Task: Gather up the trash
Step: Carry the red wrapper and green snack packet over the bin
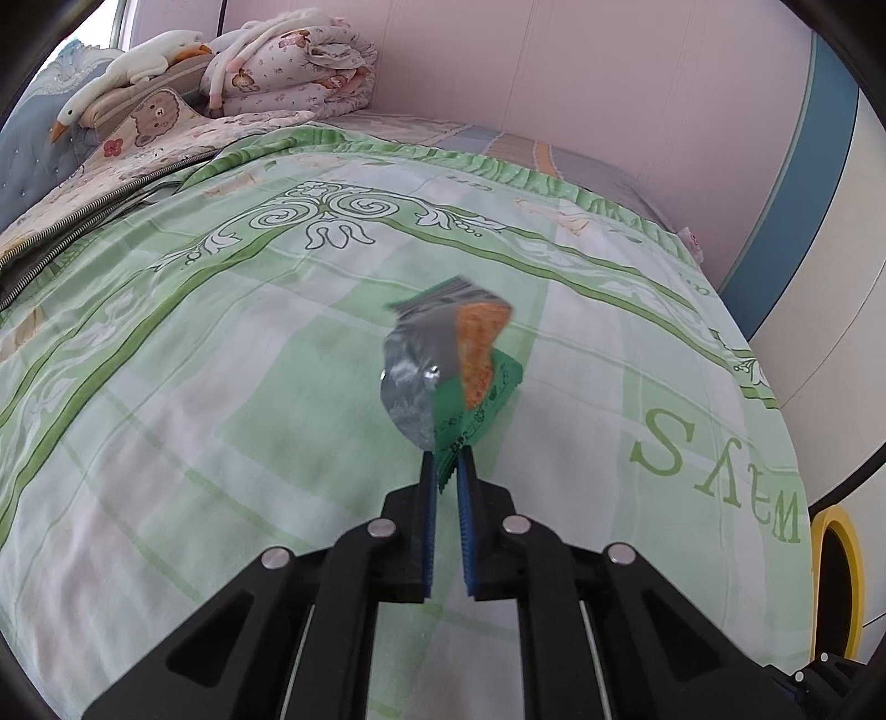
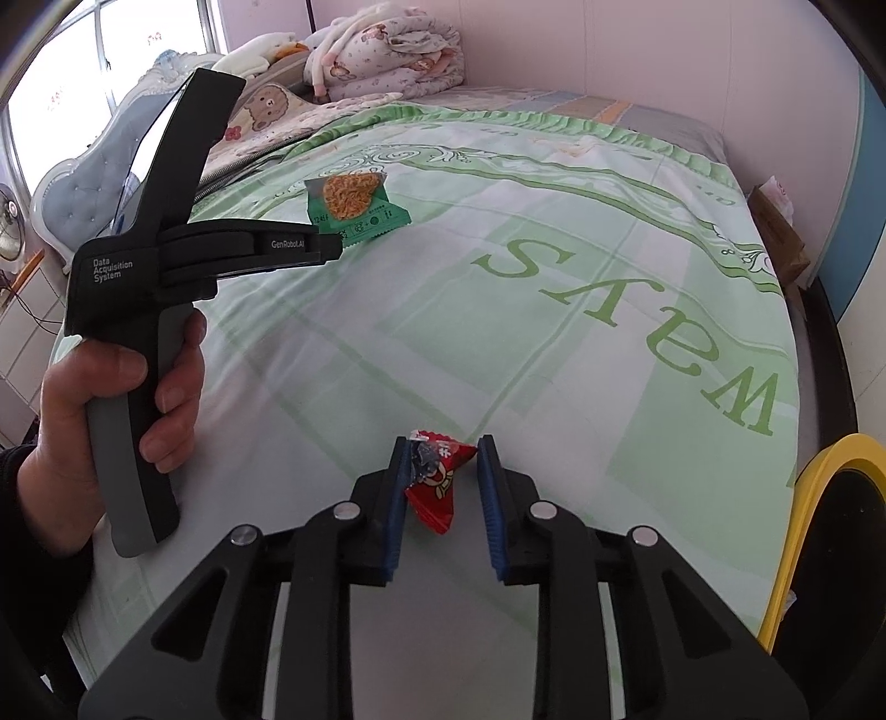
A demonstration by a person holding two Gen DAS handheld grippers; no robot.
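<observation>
Wrappers sit in both grippers above the bed [image 1: 221,387]. Left gripper [image 1: 447,451] jaws pinch the green wrapper [image 1: 476,399]. Right gripper [image 2: 443,443] jaws grip the red wrapper [image 2: 434,487].

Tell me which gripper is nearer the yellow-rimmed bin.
Right. The right gripper, shut on the red wrapper, is near the bed edge beside the yellow-rimmed bin. The left gripper, shut on the green wrapper, is farther up the bed, away from it.

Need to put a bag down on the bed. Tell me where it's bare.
Most of the green bedspread is bare, around the printed lettering and toward the far ruffled edge. Crowded: the headboard end with folded quilt and goose plush. The left gripper holds a green wrapper, the right gripper a red wrapper.
</observation>
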